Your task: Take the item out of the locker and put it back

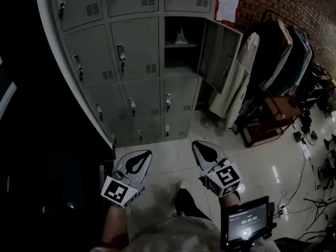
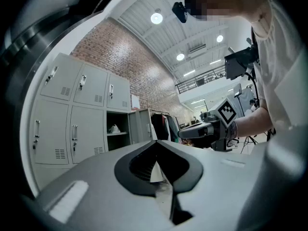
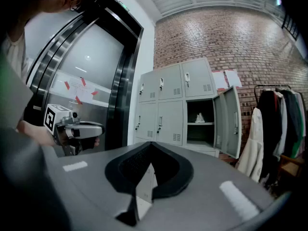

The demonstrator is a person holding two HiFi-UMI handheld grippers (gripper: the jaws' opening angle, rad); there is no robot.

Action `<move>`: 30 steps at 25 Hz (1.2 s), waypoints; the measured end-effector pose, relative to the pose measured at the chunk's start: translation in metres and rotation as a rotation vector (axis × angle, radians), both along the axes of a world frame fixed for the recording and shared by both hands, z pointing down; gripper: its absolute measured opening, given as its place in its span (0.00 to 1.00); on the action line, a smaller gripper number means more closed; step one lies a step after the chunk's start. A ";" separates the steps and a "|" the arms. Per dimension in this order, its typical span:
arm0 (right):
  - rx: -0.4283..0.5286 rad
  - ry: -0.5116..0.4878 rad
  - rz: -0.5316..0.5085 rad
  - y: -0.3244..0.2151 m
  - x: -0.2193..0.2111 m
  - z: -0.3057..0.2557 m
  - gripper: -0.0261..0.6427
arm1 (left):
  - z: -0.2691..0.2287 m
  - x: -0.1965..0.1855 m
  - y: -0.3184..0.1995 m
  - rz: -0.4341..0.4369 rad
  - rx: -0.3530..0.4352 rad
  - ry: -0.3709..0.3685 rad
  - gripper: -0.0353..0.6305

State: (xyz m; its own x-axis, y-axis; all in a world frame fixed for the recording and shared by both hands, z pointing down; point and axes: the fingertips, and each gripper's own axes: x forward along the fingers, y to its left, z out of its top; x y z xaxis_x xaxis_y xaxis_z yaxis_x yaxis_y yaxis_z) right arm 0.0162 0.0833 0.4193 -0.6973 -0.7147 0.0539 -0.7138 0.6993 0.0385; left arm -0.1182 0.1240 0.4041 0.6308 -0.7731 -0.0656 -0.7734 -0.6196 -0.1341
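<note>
A small white item [image 1: 180,37] lies on the upper shelf of the open locker [image 1: 178,67] in the grey locker bank. It also shows as the white item [image 2: 114,128] in the left gripper view and the white item [image 3: 200,118] in the right gripper view. My left gripper [image 1: 145,153] and right gripper [image 1: 198,144] are held level over the floor, well short of the lockers. Both are shut with nothing between the jaws. The left gripper [image 2: 156,144] sees the right one [image 2: 199,131] beside it. The right gripper [image 3: 150,145] sees the left one [image 3: 79,129].
The locker door [image 1: 219,56] stands swung out to the right. A clothes rack [image 1: 283,51] with coats stands right of it, over a wooden bench [image 1: 273,117]. Cables [image 1: 315,167] trail on the tiled floor. A small screen [image 1: 247,222] hangs at my waist. A lift door [image 3: 96,95] is on the left.
</note>
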 end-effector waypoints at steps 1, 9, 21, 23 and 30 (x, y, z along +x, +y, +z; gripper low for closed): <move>0.002 -0.005 -0.007 -0.016 0.000 0.003 0.04 | 0.004 0.000 -0.016 -0.007 0.001 -0.002 0.06; 0.026 -0.016 -0.063 -0.186 0.005 0.003 0.04 | -0.003 0.005 -0.174 -0.079 0.045 0.029 0.06; 0.073 -0.003 -0.105 -0.397 0.005 -0.049 0.04 | -0.046 0.017 -0.377 -0.120 0.073 0.087 0.06; 0.074 -0.031 -0.078 -0.418 0.005 -0.051 0.04 | -0.043 0.021 -0.393 -0.106 0.068 0.070 0.06; 0.098 -0.104 0.026 -0.502 -0.006 -0.081 0.54 | -0.042 0.007 -0.439 -0.060 0.033 0.103 0.06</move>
